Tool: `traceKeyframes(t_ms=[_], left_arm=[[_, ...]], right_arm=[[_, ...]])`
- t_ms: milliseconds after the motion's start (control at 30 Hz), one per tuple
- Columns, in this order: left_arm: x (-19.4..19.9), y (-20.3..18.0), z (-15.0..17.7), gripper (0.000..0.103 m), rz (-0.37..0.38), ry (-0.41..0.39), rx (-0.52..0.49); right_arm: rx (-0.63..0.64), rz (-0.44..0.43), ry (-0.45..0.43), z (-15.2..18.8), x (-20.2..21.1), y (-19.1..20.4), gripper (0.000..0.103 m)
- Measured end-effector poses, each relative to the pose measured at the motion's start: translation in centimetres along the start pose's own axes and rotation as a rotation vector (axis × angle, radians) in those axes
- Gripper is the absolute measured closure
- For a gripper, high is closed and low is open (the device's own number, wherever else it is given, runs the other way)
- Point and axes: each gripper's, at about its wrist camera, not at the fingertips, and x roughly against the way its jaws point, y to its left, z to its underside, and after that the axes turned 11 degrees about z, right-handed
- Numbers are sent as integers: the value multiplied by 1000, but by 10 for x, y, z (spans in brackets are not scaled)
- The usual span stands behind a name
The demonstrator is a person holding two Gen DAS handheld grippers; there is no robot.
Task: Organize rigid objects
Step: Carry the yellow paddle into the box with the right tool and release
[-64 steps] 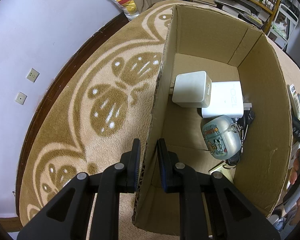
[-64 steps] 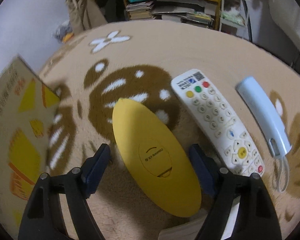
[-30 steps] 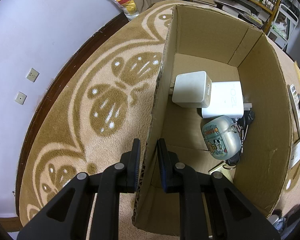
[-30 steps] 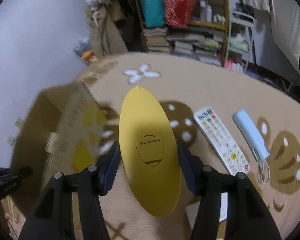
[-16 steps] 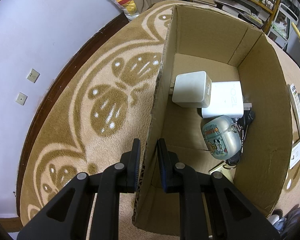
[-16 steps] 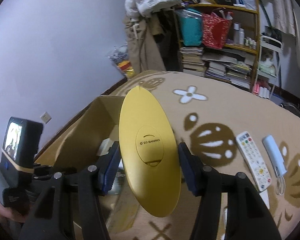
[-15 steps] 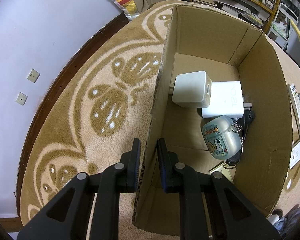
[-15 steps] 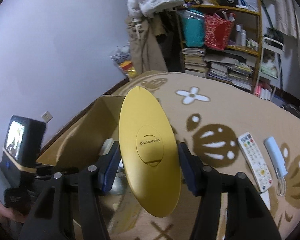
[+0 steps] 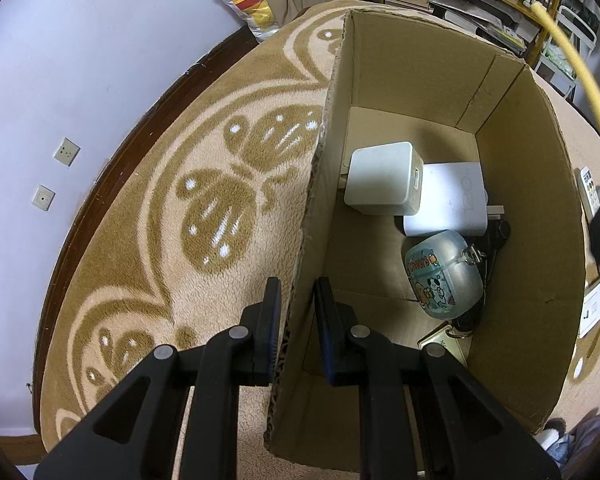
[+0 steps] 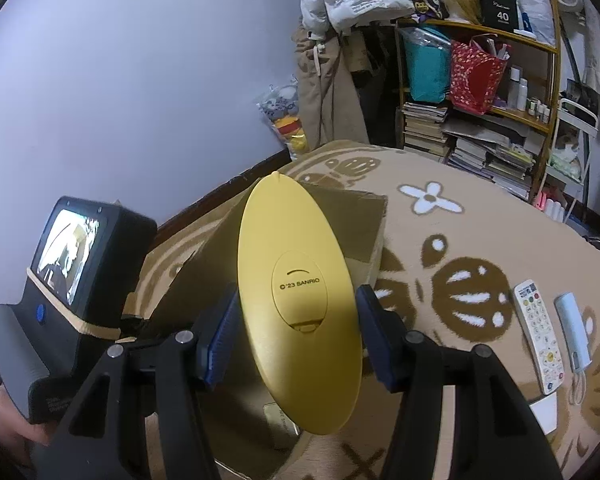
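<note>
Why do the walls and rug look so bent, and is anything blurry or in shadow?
Both wrist views bend straight edges, as a fisheye lens does. Left wrist view: sharp, though the cardboard box shades its own floor. Right wrist view: the yellow oval object is crisp, its right side shaded.

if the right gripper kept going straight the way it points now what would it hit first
Probably the cardboard box: the right gripper, clamping the yellow oval item, points toward it; depth is unclear.

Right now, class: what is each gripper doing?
Left gripper: shut on the box wall.
Right gripper: shut on the yellow disc.
</note>
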Motion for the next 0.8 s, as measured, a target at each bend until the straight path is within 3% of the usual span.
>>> traceKeyframes(t_ms=[233,333,633,700,767,800], left_arm=[[0,-1,0,86,-7,0,-6],[0,0,0,86,-4,0,-3],[0,0,0,86,-4,0,-2],[2,0,-1,86,-5,-2,-3],[2,0,0,86,-3,-3,-1],[1,0,0,86,-3,-3,-2]], right_arm=[[31,12,10,4,-5,6,42],[15,-3,17,4,-6,3,54],[3,1,13,3,-2,1,54],[18,16,8,1,0,1,50],[44,65,-5,1,4,-3,29],[41,89,-9,0,6,-6,25]])
